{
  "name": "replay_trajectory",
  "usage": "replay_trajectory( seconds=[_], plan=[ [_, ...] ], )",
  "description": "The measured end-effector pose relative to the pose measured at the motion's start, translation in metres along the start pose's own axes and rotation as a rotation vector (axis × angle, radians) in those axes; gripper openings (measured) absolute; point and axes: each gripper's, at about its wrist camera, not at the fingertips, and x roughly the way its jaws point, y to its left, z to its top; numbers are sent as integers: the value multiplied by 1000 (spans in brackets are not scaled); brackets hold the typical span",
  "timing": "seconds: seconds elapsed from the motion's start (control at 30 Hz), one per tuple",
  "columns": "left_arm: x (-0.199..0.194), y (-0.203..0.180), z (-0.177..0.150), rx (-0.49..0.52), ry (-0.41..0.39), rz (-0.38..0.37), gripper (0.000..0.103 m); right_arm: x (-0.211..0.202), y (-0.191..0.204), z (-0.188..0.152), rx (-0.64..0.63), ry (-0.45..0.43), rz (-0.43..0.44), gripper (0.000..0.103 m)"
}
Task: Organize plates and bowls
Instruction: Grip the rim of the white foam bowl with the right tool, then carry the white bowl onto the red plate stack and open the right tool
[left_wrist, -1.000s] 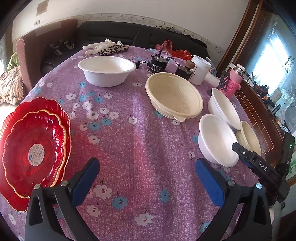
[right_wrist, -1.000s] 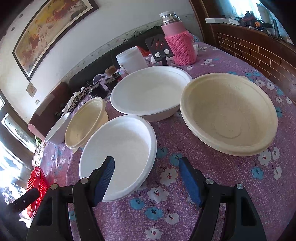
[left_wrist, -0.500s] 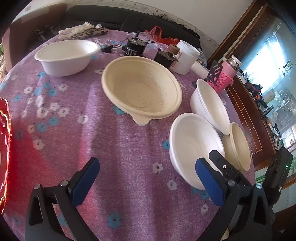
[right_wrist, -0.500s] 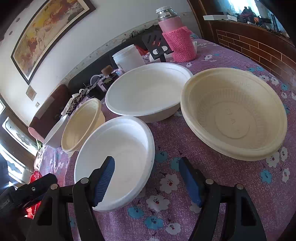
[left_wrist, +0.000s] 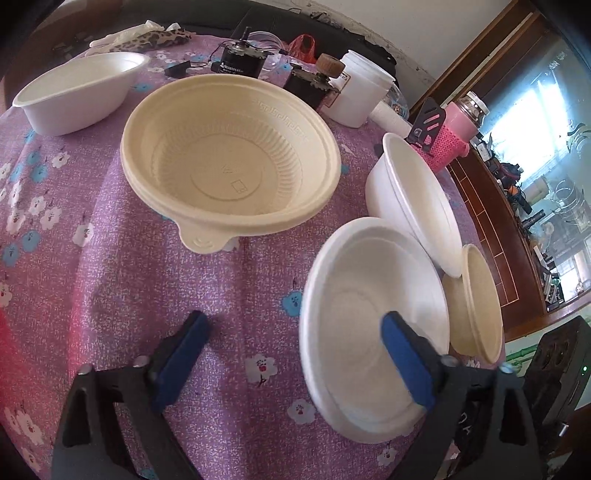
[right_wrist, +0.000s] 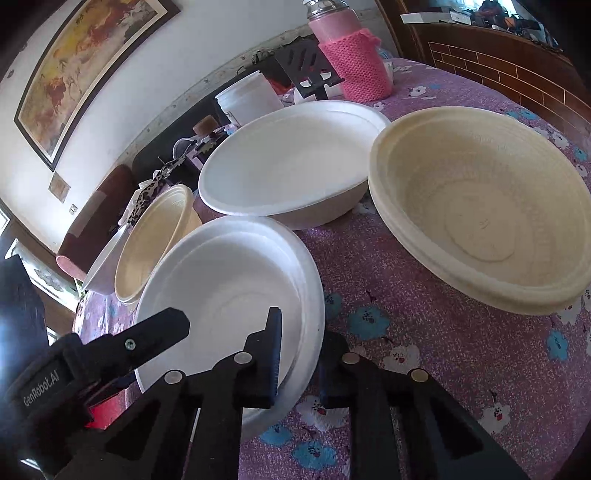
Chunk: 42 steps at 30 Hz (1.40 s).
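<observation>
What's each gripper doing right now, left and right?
Left gripper: jaws part open, just been closing, straddling the white foam bowl's rim, pads not pressing.
Right gripper: just closed, shut on that bowl's rim.

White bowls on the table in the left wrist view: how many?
3. One far left near the gloves. One at right by the pink bottle. One nearest, with the left tongs astride its rim. More may be out of frame.
</observation>
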Motion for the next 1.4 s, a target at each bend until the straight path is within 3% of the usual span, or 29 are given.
replay_trajectory(
  seconds=[0.03,0.07,0.1,0.37,0.67,0.87,1.07,1.23,1.4],
  plan=[
    [1,-3,-1,21,12,2,51,-1,1,-1,-4,-1,4,14],
    [4,-5,-1,38,36,-13,20,-1,3,-1,-12,-3,7,14],
    [6,-5,-3,45,61,-21,10,-2,5,-2,-22,-6,5,14],
    [-20,0,-17,57,4,30,10,-13,24,-12,-115,-41,16,14],
    [-108,24,-37,85,-159,98,12,-49,81,-26,-189,-43,119,14],
    [-170,81,-45,-3,-271,155,12,-54,156,-42,-324,-22,201,15],
    [-211,159,-49,-142,-324,215,12,-35,236,-71,-452,44,276,15],
    [-214,220,-49,-249,-299,273,12,3,289,-97,-540,136,292,16],
    [-196,257,-47,-304,-234,309,12,49,313,-112,-554,247,276,16]
  ],
)
